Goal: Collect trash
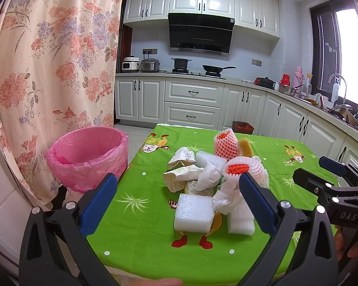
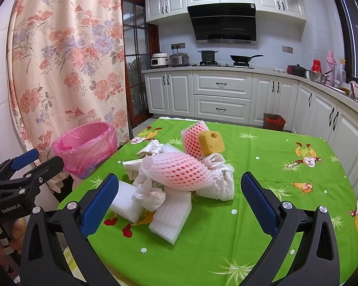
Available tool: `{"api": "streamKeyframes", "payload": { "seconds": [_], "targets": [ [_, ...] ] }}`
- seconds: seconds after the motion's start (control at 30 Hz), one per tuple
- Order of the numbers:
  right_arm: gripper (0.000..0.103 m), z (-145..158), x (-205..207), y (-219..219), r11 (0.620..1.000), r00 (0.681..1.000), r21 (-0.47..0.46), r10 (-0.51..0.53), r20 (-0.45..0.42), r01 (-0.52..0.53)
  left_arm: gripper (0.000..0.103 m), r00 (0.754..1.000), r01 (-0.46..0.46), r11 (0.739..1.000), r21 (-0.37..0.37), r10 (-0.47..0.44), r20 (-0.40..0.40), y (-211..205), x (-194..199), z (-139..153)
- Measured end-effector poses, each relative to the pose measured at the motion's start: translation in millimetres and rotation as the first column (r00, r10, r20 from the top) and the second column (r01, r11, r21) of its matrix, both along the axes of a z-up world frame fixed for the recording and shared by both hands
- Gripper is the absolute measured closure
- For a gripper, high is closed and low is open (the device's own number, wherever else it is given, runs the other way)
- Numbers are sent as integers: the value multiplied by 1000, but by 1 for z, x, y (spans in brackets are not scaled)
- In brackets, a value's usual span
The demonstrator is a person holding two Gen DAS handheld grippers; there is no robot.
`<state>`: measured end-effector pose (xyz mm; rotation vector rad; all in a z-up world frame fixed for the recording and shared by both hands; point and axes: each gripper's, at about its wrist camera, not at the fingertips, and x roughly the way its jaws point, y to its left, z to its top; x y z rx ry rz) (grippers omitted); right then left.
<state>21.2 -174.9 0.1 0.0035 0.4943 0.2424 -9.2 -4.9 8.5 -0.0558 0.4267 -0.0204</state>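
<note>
the counter (image 1: 262,152), draped in a bright green cartoon cloth, is filling the lower half of both views and carrying the trash in one heap near its middle. off its left edge, the pink-lined bin (image 1: 88,157) is standing in front of the floral curtain (image 1: 55,59), close beside the cloth edge and apart from the heap.

the left gripper (image 1: 179,205) is hovering above the near edge of the counter with its blue fingers (image 1: 99,205) spread wide, gripping nothing, and the heap is showing between them. the right gripper (image 2: 179,202) is hanging in the same way, its fingers (image 2: 259,205) gaping wide and holding nothing, with the heap lying between and beyond them.

within the heap, two white foam blocks (image 1: 194,213) are lying nearest, side by side on the cloth. a crumpled white plastic bag (image 1: 210,176) is sprawling over and behind them. a pink foam fruit net (image 2: 181,170) is lying on its side across the top of the bag, and a second fruit net (image 2: 193,138) is sitting tilted at the far end. a yellow sponge (image 2: 211,141) with a hole in it is leaning against that second net. crushed paper cartons (image 1: 182,177) are poking out on the bin side of the heap, touching the bag.
</note>
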Motion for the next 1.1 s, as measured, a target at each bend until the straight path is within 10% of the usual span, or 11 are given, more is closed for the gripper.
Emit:
{"api": "streamKeyframes", "payload": {
  "seconds": [1.1],
  "targets": [
    [7,-46,43,8,996,995,-81,34,-93,-42,5,998,-6,1000,-26,4,-61,17,24,-37]
  ]
}}
